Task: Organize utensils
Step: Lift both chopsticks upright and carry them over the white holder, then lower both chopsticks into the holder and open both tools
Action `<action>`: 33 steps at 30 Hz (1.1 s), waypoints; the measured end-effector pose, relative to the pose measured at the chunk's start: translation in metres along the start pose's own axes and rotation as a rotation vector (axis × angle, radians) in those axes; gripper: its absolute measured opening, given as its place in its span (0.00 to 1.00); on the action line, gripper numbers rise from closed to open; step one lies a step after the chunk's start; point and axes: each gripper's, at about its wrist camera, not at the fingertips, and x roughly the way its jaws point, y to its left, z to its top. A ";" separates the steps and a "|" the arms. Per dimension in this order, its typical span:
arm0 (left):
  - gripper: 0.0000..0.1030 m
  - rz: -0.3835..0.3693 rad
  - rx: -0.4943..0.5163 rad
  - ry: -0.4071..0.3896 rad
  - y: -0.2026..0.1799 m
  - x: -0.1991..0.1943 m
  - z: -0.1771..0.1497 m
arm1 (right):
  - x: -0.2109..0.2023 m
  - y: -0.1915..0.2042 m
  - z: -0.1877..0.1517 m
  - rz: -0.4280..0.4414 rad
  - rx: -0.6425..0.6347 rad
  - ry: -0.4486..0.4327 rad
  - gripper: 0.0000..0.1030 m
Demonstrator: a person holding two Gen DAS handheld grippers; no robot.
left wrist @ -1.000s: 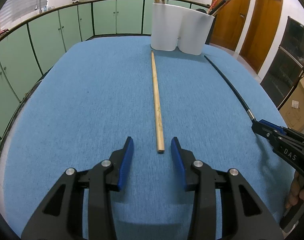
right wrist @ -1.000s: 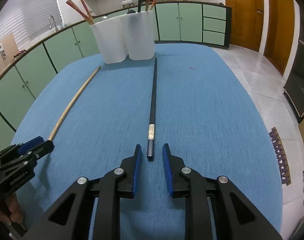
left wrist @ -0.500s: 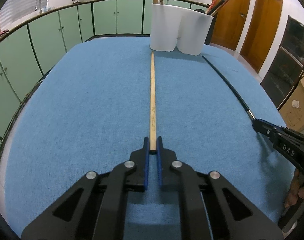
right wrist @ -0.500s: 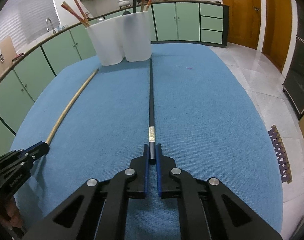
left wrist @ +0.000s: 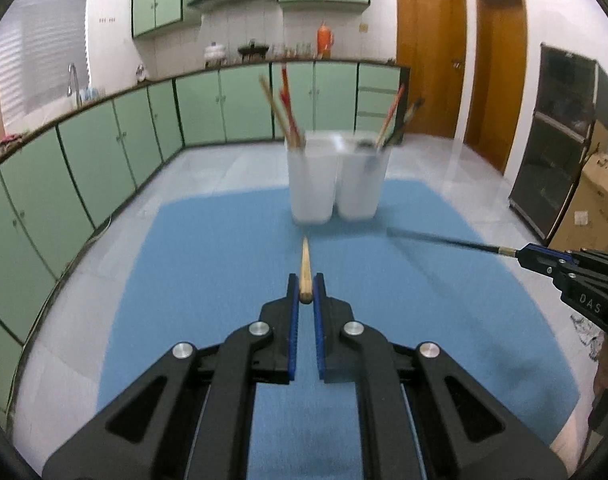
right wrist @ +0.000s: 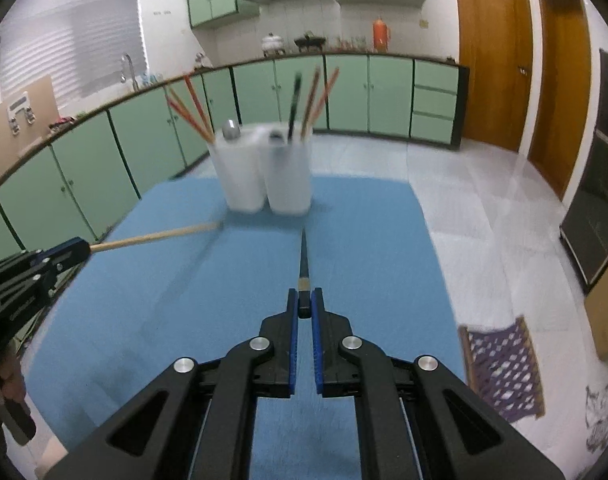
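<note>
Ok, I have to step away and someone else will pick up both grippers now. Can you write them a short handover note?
Left gripper: shut on the butt end of the pale wooden chopstick, held in the air, tip towards the holder.
Right gripper: shut on the end of the long black chopstick, also held off the table.
The white two-compartment plastic holder stands at the far end of the blue tablecloth, with red, wooden and dark utensils already in both compartments.
Done: both chopsticks gripped and clear of the cloth.
Left: drop each chopstick into the holder; which compartment suits each is not clear.
</note>
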 end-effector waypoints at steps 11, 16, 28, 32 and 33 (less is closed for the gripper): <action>0.06 -0.121 0.017 -0.084 -0.005 -0.010 0.076 | -0.023 0.001 0.082 0.102 -0.063 -0.024 0.06; 0.06 -0.158 0.015 -0.076 -0.006 -0.001 0.096 | -0.020 0.009 0.106 0.111 -0.116 -0.009 0.06; 0.06 -0.197 0.020 -0.137 0.004 -0.004 0.130 | -0.028 0.024 0.153 0.149 -0.193 -0.050 0.06; 0.06 -0.199 0.023 -0.202 0.003 -0.010 0.156 | -0.034 0.027 0.182 0.174 -0.196 -0.104 0.06; 0.06 -0.198 0.024 -0.219 0.003 -0.012 0.164 | -0.036 0.027 0.188 0.176 -0.198 -0.117 0.06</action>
